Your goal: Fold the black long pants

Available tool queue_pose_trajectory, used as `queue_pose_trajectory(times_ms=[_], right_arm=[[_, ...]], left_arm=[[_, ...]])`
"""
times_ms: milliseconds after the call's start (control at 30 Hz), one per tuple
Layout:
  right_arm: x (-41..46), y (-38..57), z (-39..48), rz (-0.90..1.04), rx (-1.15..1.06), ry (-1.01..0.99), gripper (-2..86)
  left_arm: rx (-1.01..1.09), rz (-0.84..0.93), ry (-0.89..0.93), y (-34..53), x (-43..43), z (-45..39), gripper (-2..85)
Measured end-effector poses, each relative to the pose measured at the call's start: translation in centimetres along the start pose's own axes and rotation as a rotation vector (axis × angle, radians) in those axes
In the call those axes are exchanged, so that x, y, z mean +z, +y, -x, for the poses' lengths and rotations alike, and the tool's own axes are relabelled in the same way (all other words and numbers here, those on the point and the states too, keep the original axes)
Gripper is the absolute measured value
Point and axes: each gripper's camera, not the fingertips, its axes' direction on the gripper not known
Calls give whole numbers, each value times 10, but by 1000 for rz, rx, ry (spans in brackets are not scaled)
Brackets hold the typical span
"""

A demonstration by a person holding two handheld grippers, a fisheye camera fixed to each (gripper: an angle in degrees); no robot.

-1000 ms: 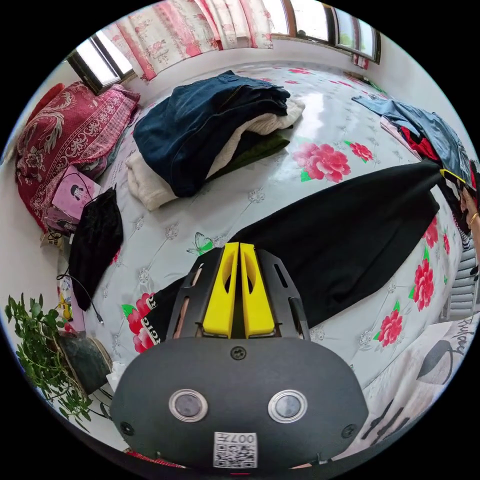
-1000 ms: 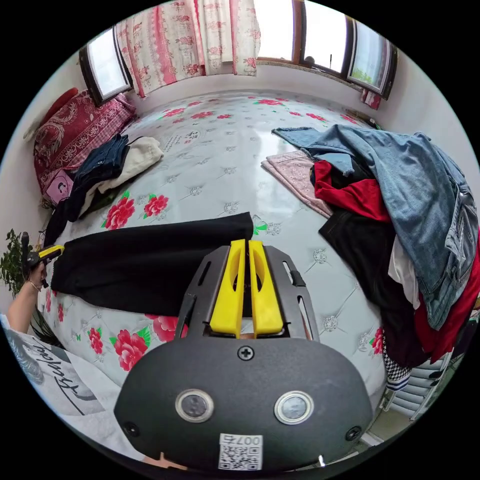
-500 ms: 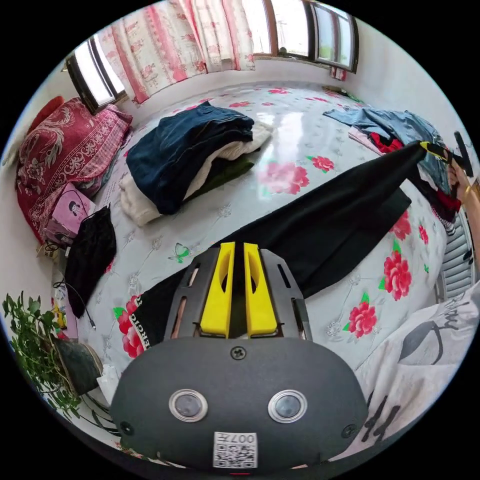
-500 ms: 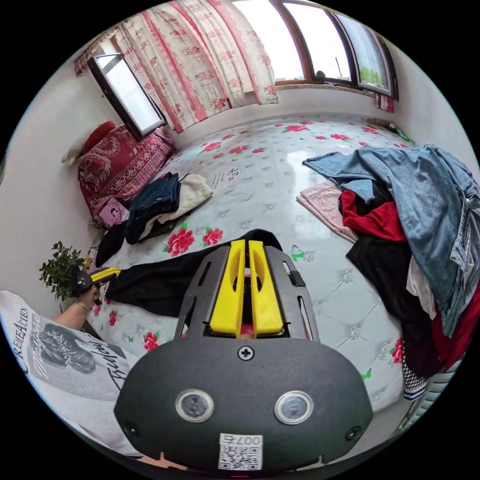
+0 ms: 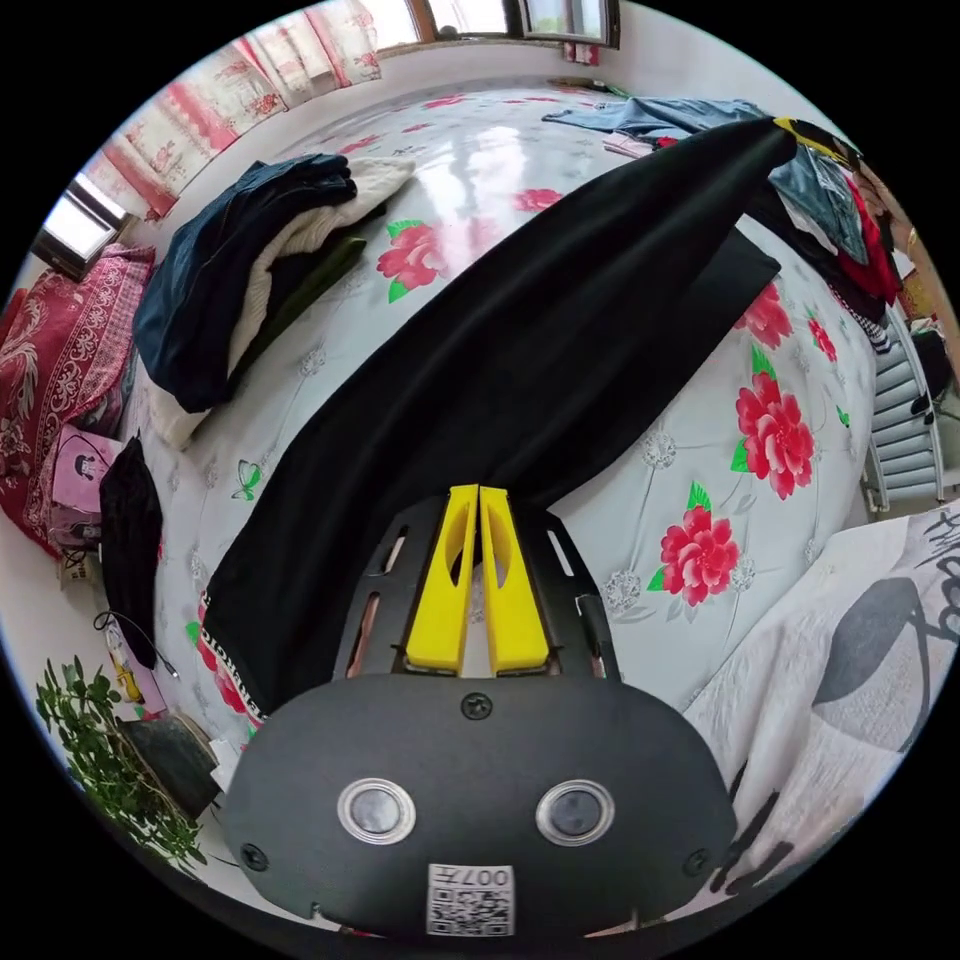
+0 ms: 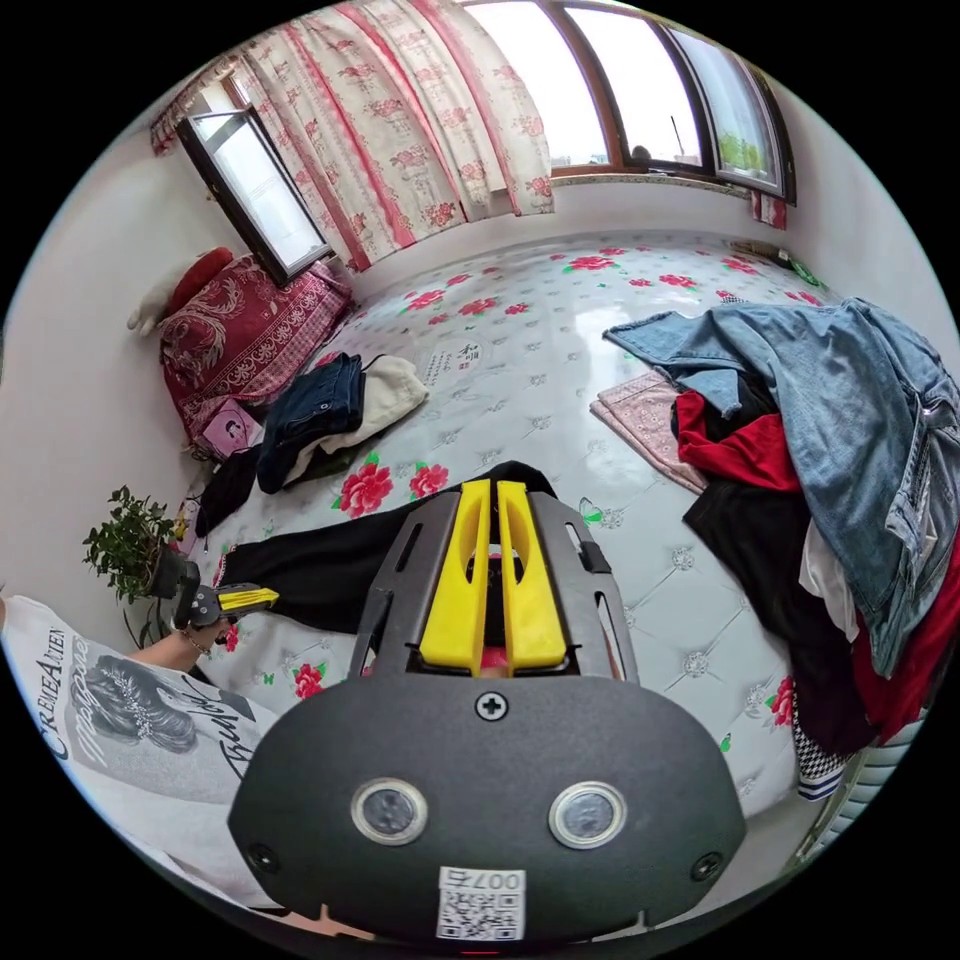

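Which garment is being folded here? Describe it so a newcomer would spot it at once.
Start at the flowered bed. Between the folded stack and the loose heap of clothes, the black pants stretch in one long band from the left gripper to the right gripper. They alone are plain black, spread out and gripped.

The black pants (image 6: 330,570) run behind the right hand-held gripper (image 6: 492,495), hiding their held end.

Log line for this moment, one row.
pants: stretched over bed | left gripper: shut on pants | right gripper: shut on pants | fold: not yet done
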Motion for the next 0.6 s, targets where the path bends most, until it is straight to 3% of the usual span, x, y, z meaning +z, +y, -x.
queue_pose_trajectory(times_ms=[267, 467, 600], right_arm=[[105, 46, -90, 245, 153, 79, -2], [93, 39, -109, 208, 114, 78, 2], [102, 44, -137, 277, 202, 83, 16]], left_arm=[[28, 53, 30, 19, 13, -2, -10], [32, 93, 3, 18, 26, 2, -10], [3, 112, 20, 22, 38, 14, -10]])
